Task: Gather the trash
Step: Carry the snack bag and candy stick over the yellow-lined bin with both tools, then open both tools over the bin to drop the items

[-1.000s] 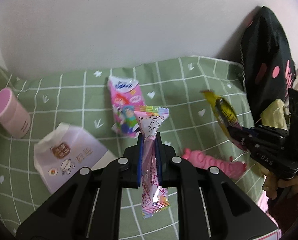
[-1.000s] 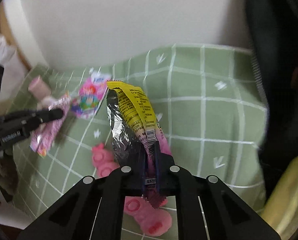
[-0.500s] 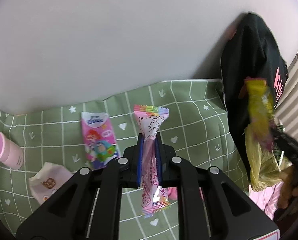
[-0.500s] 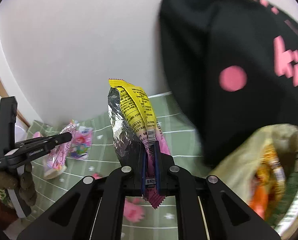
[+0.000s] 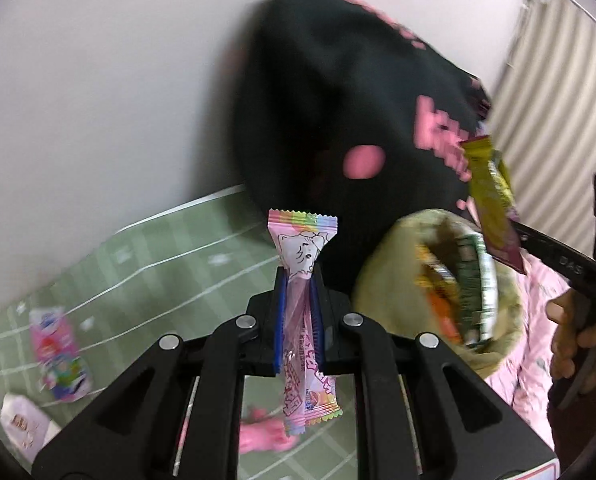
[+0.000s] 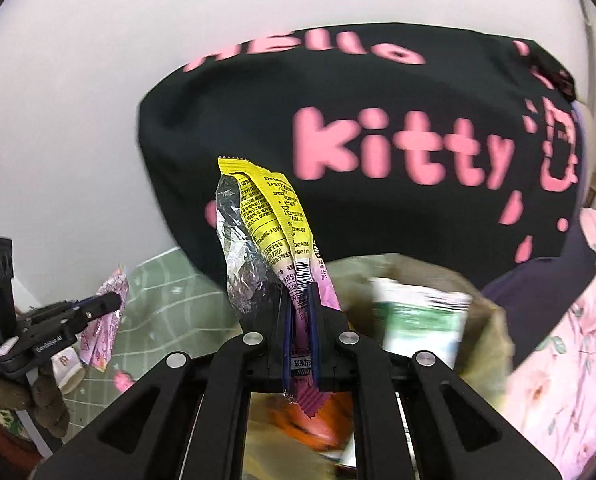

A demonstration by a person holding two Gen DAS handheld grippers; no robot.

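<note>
Pinching a pink candy wrapper (image 5: 302, 304) upright between its blue pads, the left gripper (image 5: 298, 284) hangs left of the yellowish trash bag (image 5: 382, 276). The right gripper (image 6: 301, 300) clamps a torn yellow snack wrapper (image 6: 273, 216), silver inside, just above that bag, which holds green and orange packets. Beyond stands a black bag (image 6: 358, 120) with pink lettering.
</note>
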